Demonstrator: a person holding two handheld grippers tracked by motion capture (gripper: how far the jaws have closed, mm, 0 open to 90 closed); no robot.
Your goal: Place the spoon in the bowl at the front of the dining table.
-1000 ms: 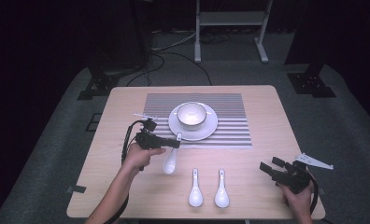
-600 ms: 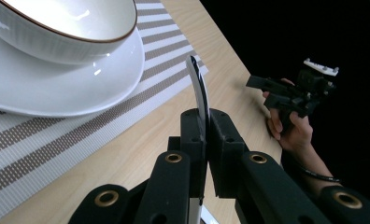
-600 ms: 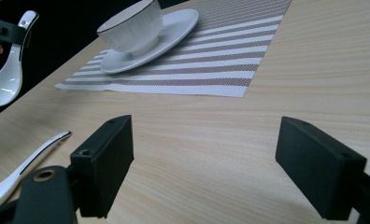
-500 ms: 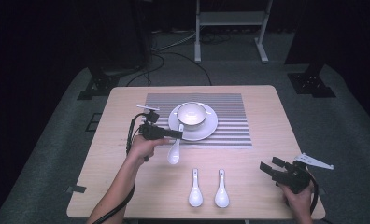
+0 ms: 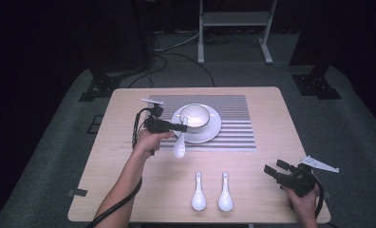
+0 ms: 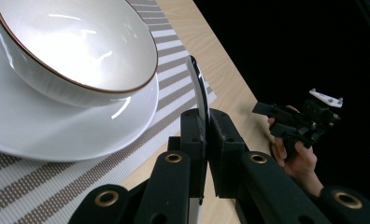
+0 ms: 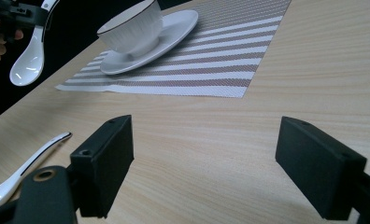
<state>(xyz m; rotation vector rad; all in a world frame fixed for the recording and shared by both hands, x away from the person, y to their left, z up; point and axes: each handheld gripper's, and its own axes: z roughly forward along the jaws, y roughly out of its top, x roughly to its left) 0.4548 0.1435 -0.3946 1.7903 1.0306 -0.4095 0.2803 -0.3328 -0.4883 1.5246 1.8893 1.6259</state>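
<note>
My left gripper point(image 5: 181, 127) is shut on the handle of a white spoon point(image 5: 179, 148). The spoon hangs bowl-down above the placemat's left edge, beside the white plate point(image 5: 213, 133). In the left gripper view the jaws pinch the spoon's thin handle point(image 6: 198, 93), close to the brown-rimmed bowl point(image 6: 75, 51) on its plate point(image 6: 57, 135). Two more white spoons point(image 5: 198, 192) point(image 5: 225, 192) lie side by side near the table's front. At the front right corner my right gripper point(image 5: 277, 170) stands open above bare wood, nothing between its fingers point(image 7: 109, 163).
A striped placemat point(image 5: 238, 128) lies under the plate at the middle back of the wooden table point(image 5: 271, 109). In the right gripper view one lying spoon point(image 7: 31, 163) shows at lower left and the held spoon point(image 7: 26, 65) at upper left. Dark floor and stands surround the table.
My left gripper has carried the spoon up and to the right, from the table's left part to the plate's left rim. The right gripper has stayed put.
</note>
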